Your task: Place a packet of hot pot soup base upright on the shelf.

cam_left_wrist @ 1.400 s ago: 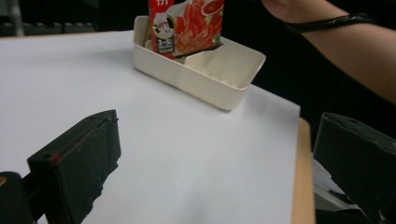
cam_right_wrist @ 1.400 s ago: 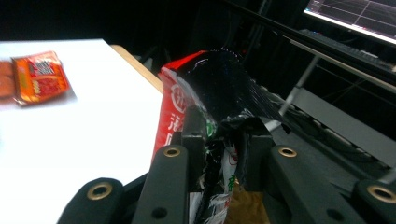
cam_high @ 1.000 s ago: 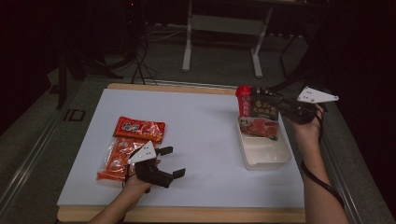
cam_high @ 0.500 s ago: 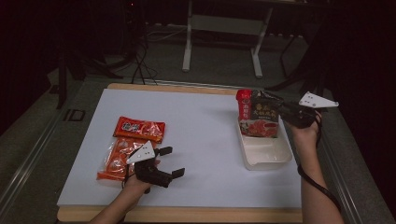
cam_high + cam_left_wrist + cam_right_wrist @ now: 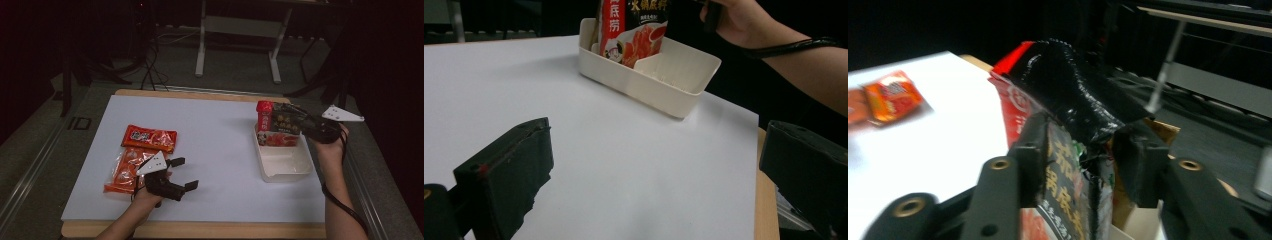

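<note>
- The right gripper (image 5: 295, 122) has its jaws pinched on the top edge of a red and black pouch (image 5: 278, 129), seen close up in the right gripper view as the pouch (image 5: 1068, 165) squeezed between the two black jaws.
- The pouch stands upright, long axis roughly vertical, with its lower end inside the far end of the white tray (image 5: 286, 172) at the right side of the table (image 5: 225, 150); the left gripper view shows its bottom below the rim of the tray (image 5: 644, 85).
- The near part of the tray lies bare, towards the person from the pouch, so any laying down would tip the pouch towards the near side.
- The left gripper (image 5: 182, 175) rests on the near left of the table with its jaws spread wide and nothing between them.
- Two orange packets (image 5: 137, 157) lie just to the left of that gripper, one farther, one nearer and touching or nearly touching it.
- The left hand is clearly the nearer one to those packets; the tray lies well apart from them, off to the right.
</note>
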### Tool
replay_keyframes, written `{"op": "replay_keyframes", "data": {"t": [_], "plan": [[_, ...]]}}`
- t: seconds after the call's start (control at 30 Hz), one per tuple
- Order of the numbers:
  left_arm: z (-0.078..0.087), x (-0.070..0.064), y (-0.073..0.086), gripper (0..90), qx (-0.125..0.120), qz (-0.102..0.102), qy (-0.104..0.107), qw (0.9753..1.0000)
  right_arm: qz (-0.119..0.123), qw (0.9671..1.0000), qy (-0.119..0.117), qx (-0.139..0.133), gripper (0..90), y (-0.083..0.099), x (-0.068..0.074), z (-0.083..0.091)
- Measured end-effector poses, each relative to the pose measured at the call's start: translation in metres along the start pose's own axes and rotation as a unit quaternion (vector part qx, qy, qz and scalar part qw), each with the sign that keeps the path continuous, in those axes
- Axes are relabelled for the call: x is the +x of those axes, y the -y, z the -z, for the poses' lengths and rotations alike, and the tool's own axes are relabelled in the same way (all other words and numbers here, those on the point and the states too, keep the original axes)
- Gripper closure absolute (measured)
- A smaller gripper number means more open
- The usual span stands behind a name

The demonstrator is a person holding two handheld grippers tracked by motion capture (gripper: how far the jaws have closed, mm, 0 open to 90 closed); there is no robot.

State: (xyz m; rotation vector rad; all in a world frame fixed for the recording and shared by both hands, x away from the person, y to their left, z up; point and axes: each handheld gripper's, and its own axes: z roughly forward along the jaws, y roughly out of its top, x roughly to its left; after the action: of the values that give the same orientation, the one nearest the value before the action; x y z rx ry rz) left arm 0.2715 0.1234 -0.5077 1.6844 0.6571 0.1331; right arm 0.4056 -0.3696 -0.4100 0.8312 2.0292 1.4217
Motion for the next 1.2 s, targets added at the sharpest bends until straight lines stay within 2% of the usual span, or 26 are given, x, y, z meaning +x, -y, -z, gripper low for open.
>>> {"op": "replay_keyframes", "data": {"t": [0.03,0.07,0.1,0.13,0.17,0.27,0.33,0.4,0.47,0.5,0.57,0.67,0.73,0.8,0.83,0.87,0.9,0.97,1.03,1.1,1.2], "plan": [[0.0,0.0,0.0,1.4,0.0,-0.001,0.0,1.0,0.001,1.0,0.007,0.003,45.3,-0.002,0.002,0.0],[0.0,0.0,0.0,1.4,0.0,-0.001,0.0,1.0,0.001,1.0,0.007,0.003,45.3,-0.002,0.002,0.0],[0.0,0.0,0.0,1.4,-0.001,0.001,-0.001,1.0,-0.019,0.9998,-0.001,-0.01,49.8,-0.004,0.003,0.002],[0.0,0.001,0.0,1.4,-0.001,0.002,-0.001,1.0,-0.045,0.9987,-0.011,-0.021,47.0,-0.011,0.004,0.007],[0.0,0.001,0.001,1.4,-0.001,0.001,0.0,1.0,-0.049,0.9984,-0.009,-0.027,45.8,-0.014,0.005,0.009],[0.0,0.0,0.0,1.4,0.001,-0.002,-0.001,1.0,-0.05,0.998,-0.012,-0.035,45.7,-0.022,0.007,0.014],[0.0,-0.001,0.0,1.4,0.002,-0.006,-0.001,1.0,-0.058,0.9976,-0.015,-0.035,41.9,-0.034,0.012,0.018],[0.0,-0.001,-0.001,1.3,0.004,-0.01,0.0,0.9999,-0.048,0.9981,-0.012,-0.037,40.7,-0.042,0.018,0.021],[0.0,-0.002,-0.002,1.4,0.003,-0.012,0.0,0.9999,-0.051,0.998,-0.012,-0.035,40.5,-0.045,0.02,0.021],[0.0,-0.002,-0.002,1.4,0.005,-0.011,0.001,0.9999,-0.049,0.9979,-0.016,-0.039,39.7,-0.052,0.025,0.023],[0.0,-0.003,-0.002,1.4,0.006,-0.014,0.002,0.9999,-0.054,0.9976,-0.016,-0.038,33.9,-0.059,0.031,0.024],[0.0,-0.005,-0.002,1.4,0.011,-0.025,0.002,0.9996,-0.047,0.9982,-0.012,-0.037,25.7,-0.068,0.043,0.024],[-0.001,-0.006,-0.003,1.3,0.016,-0.026,0.004,0.9995,-0.051,0.9978,-0.014,-0.04,18.9,-0.071,0.051,0.023],[0.0,-0.006,-0.005,1.3,0.017,-0.019,0.014,0.9996,-0.049,0.9975,-0.029,-0.042,13.2,-0.073,0.06,0.022],[0.0,-0.007,-0.006,1.4,0.017,-0.019,0.017,0.9995,-0.051,0.9974,-0.027,-0.043,12.4,-0.073,0.065,0.022],[0.001,-0.008,-0.007,1.4,0.015,-0.023,0.012,0.9995,-0.049,0.997,-0.035,-0.048,10.0,-0.072,0.069,0.021],[0.002,-0.009,-0.008,1.4,0.014,-0.024,0.013,0.9995,-0.052,0.9963,-0.042,-0.054,10.0,-0.071,0.073,0.021],[0.003,-0.011,-0.011,1.4,0.015,-0.025,0.014,0.9995,-0.053,0.9962,-0.039,-0.057,10.0,-0.069,0.08,0.02],[0.004,-0.012,-0.013,1.4,0.018,-0.025,0.016,0.9994,-0.054,0.9954,-0.051,-0.06,10.3,-0.065,0.087,0.02],[0.006,-0.014,-0.014,1.4,0.016,-0.023,0.013,0.9995,-0.045,0.9965,-0.048,-0.051,13.7,-0.06,0.094,0.018],[0.009,-0.014,-0.016,1.4,0.022,-0.027,0.007,0.9994,-0.026,0.9964,-0.066,-0.045,14.4,-0.052,0.103,0.016]]}}
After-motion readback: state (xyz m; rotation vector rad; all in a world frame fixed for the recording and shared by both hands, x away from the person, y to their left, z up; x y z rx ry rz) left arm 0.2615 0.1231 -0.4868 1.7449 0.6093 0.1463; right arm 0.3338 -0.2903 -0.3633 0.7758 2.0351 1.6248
